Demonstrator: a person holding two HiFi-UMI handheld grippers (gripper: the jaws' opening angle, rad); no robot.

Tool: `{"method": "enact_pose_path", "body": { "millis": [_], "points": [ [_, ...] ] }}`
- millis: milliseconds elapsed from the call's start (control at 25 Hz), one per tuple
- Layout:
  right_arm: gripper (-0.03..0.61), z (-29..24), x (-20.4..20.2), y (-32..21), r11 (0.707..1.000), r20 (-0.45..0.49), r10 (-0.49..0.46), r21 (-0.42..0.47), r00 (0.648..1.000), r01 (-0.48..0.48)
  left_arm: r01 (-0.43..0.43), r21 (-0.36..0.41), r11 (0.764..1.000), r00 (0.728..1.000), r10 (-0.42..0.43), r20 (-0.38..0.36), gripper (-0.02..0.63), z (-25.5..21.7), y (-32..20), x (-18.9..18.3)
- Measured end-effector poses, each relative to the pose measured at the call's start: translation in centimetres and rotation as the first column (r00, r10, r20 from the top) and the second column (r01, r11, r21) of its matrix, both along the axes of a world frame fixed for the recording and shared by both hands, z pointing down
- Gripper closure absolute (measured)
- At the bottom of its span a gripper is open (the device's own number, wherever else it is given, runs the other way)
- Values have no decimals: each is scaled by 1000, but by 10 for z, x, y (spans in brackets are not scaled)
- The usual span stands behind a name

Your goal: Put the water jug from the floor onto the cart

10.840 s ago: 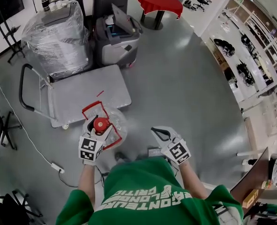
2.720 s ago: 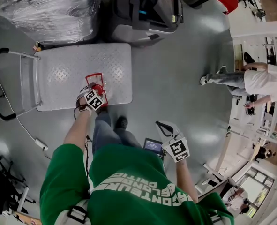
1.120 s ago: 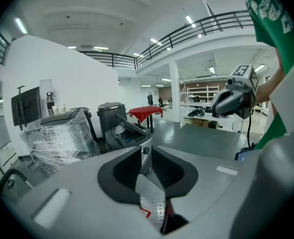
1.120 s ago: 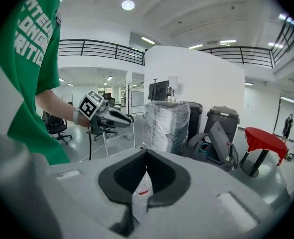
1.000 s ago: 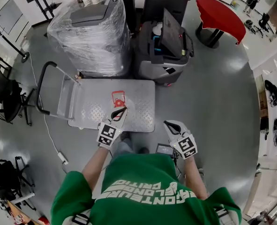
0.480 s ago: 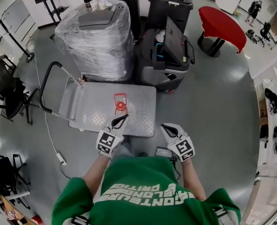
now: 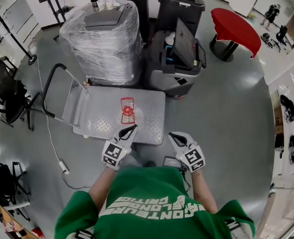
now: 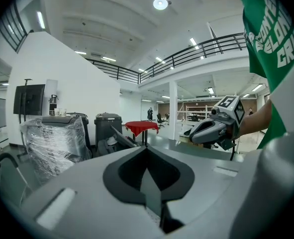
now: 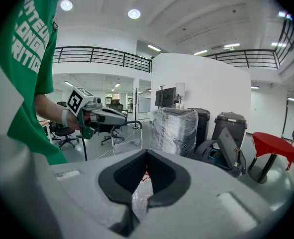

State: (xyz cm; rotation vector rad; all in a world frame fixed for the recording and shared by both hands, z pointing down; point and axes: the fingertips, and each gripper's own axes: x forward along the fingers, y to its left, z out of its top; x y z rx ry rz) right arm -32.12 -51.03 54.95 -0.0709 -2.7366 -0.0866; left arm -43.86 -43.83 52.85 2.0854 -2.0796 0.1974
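Left gripper [image 7: 131, 129]: held just in front of the person's green shirt [image 7: 151, 203], claw pressed together and empty. Its own view shows only floor and cart past the tips.
Right gripper [image 7: 173, 135]: beside the left one and apart from it, claw also pressed together with nothing pinched. The jug shows through the slit beneath its tips but lies well beyond them.
Cart [image 7: 99, 117]: flat metal deck just ahead of both grippers, push handle [image 7: 48, 91] at its left end.
Water jug [image 7: 128, 111]: on the cart deck, upright, red cap and red carry handle uppermost. It stands right of the deck's middle and inside every edge, with no gripper touching it.
Behind the cart: a plastic-wrapped machine [image 7: 99, 41], an open grey case [image 7: 179, 59], dark bins [image 7: 179, 4], and a red table [image 7: 235, 26] farther right.
Step in hand: the placing looks complete, leaving only a check and a clean retreat.
Doing it well: keep both claws clear of the red handle so nothing snags or tips the jug. Confirm it sits flat on the deck. If the cart is to roll, a jug nearer the middle would ride safer.
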Motion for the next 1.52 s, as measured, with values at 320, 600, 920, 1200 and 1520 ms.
{"method": "enact_pose_path", "body": {
  "millis": [320, 600, 920, 1200, 1520],
  "points": [
    [586, 1, 4, 2, 1000, 1, -2, 2, 1000, 2, -15, 0, 1000, 1000, 15, -6, 598, -1, 0, 10],
    [586, 2, 5, 0, 1000, 1, -3, 3, 1000, 3, -23, -6, 1000, 1000, 23, -4, 598, 1, -2, 14],
    [586, -1, 4, 1, 1000, 3, -3, 1, 1000, 3, -30, -7, 1000, 999, 30, -9, 598, -2, -3, 14],
    [586, 1, 6, 1, 1000, -3, -2, -2, 1000, 2, -27, -8, 1000, 1000, 27, 12, 598, 6, -2, 11],
    [586, -1, 12, 4, 1000, -6, 1, 0, 1000, -1, -35, -11, 999, 999, 35, -7, 598, 2, 1, 18]
  ]
}}
